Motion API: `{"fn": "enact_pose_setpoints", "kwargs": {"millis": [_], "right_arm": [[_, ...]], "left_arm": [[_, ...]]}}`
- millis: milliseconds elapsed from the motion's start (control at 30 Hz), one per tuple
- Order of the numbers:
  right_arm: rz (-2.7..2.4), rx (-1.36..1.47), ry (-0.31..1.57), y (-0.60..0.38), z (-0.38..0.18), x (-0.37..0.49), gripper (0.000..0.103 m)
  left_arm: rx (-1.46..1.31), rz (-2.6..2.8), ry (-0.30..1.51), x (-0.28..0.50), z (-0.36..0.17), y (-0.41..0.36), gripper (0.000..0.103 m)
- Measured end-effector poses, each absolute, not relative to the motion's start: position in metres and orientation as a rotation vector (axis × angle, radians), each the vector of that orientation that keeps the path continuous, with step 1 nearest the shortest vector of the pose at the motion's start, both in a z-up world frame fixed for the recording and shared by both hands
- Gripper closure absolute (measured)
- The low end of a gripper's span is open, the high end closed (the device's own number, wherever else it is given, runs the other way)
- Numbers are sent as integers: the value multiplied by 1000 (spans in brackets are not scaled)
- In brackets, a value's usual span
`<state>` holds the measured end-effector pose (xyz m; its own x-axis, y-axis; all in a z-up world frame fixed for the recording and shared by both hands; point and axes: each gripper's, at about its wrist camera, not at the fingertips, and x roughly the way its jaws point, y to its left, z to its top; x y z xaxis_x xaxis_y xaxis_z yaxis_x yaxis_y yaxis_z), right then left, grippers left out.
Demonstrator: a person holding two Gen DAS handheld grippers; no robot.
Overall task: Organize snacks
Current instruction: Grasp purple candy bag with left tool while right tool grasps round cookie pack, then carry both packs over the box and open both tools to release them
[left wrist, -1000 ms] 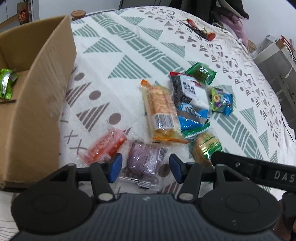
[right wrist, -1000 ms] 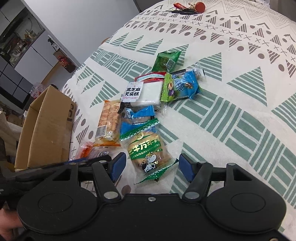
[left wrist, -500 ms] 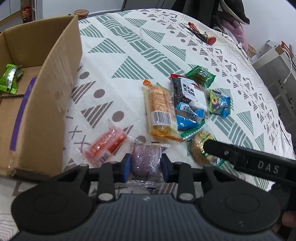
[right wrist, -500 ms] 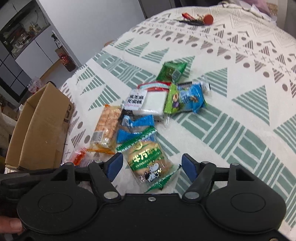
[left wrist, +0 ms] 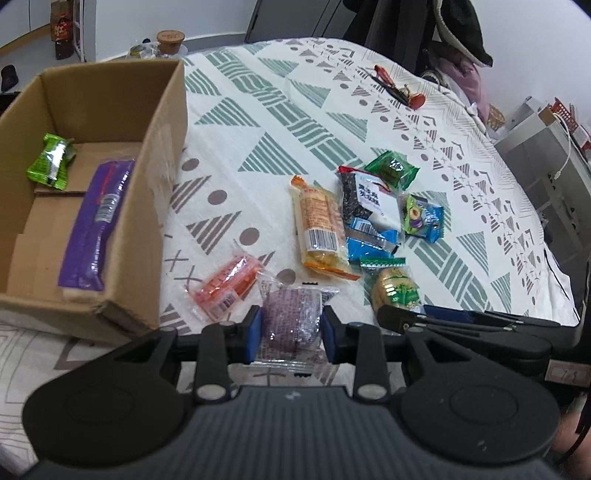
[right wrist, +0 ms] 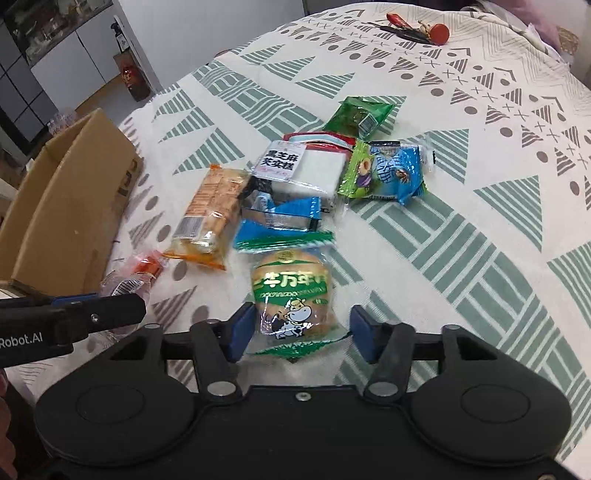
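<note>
My left gripper (left wrist: 290,334) is shut on a purple cake packet (left wrist: 291,321), lifted a little above the patterned cloth. My right gripper (right wrist: 303,332) is open around a green-and-gold bun packet (right wrist: 291,295) that lies on the cloth; it also shows in the left wrist view (left wrist: 395,290). A pile of snacks lies ahead: an orange biscuit pack (left wrist: 321,229), a black sesame cake pack (right wrist: 295,166), a blue packet (right wrist: 280,218), a blue-green packet (right wrist: 384,173), a dark green packet (right wrist: 360,114) and a pink-orange packet (left wrist: 227,288). The cardboard box (left wrist: 155,192) at left holds a purple bar (left wrist: 96,225) and a green sweet (left wrist: 51,160).
Red-handled tools (right wrist: 417,29) lie at the far edge of the cloth-covered table (right wrist: 480,221). A wooden-lidded jar (left wrist: 170,38) stands behind the box. A grey cabinet (left wrist: 546,155) stands beyond the table's right edge.
My left gripper closed on the purple cake packet and lifted it, so more of the box interior shows. My right gripper moved forward so its open fingers flank the bun packet.
</note>
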<state>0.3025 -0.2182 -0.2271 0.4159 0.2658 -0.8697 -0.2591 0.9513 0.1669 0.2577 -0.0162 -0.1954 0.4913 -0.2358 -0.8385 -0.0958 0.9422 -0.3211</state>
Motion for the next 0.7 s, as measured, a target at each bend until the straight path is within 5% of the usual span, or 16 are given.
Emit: {"fn": "enact_pose_setpoints", "kwargs": {"millis": [633, 700], "right_arm": [[383, 78, 911, -200, -152, 257, 53], [388, 90, 905, -196, -148, 254, 59]], "left_arm": [[-366, -47, 922, 212, -132, 14, 70], [-368, -38, 909, 209, -126, 19, 70]]}}
